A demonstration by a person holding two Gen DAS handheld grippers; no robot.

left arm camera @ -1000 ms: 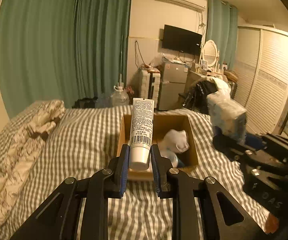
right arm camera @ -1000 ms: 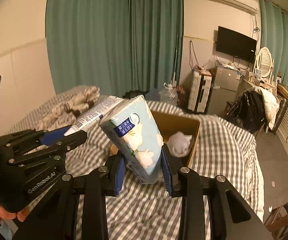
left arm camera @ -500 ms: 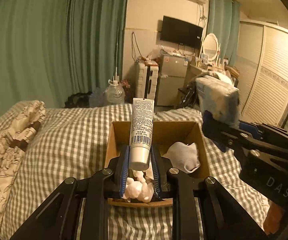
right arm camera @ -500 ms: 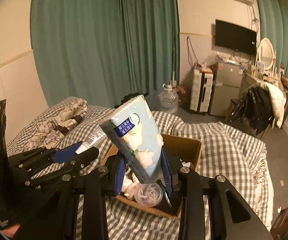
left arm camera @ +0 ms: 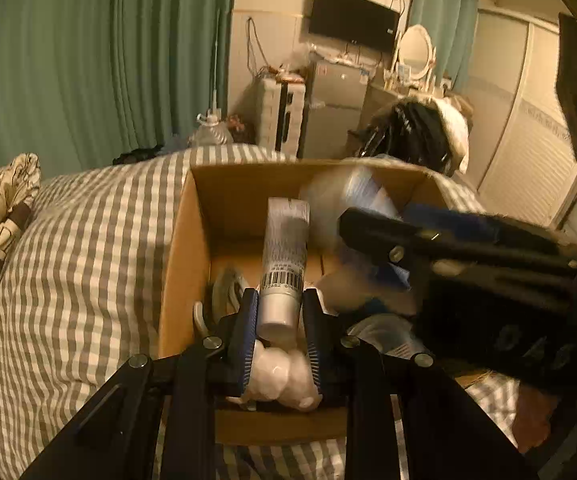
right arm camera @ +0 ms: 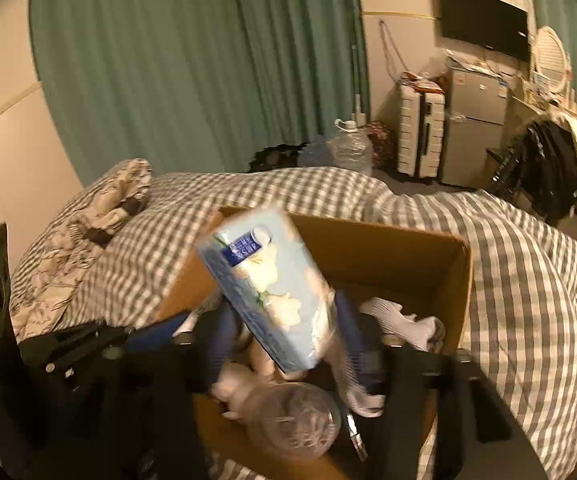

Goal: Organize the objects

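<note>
The left hand-held gripper (left arm camera: 280,320) holds a white tube (left arm camera: 284,256) by its cap end, jaws closed against both sides of it. The tube points forward over the interior of the cardboard box (left arm camera: 184,248), so that on release it should drop inside rather than onto the bed (left arm camera: 88,240). Directly under the jaws lies a white soft item (left arm camera: 280,376), already in the box.

The right hand-held gripper (right arm camera: 284,340) grips a pale blue tissue pack (right arm camera: 268,284) at its lower end. The pack leans up and to the left, its top above the box's left wall. The view is motion-blurred, so exact contact at the pads is hard to confirm, but the pack appears clamped. A clear round container (right arm camera: 292,424) and white cloth (right arm camera: 404,320) lie in the box beneath it.

Both grippers hover above the same opening, close together; a collision between them is the likely risk. The box rests on the checked bed cover, and green curtains (right arm camera: 192,64) hang beyond.
</note>
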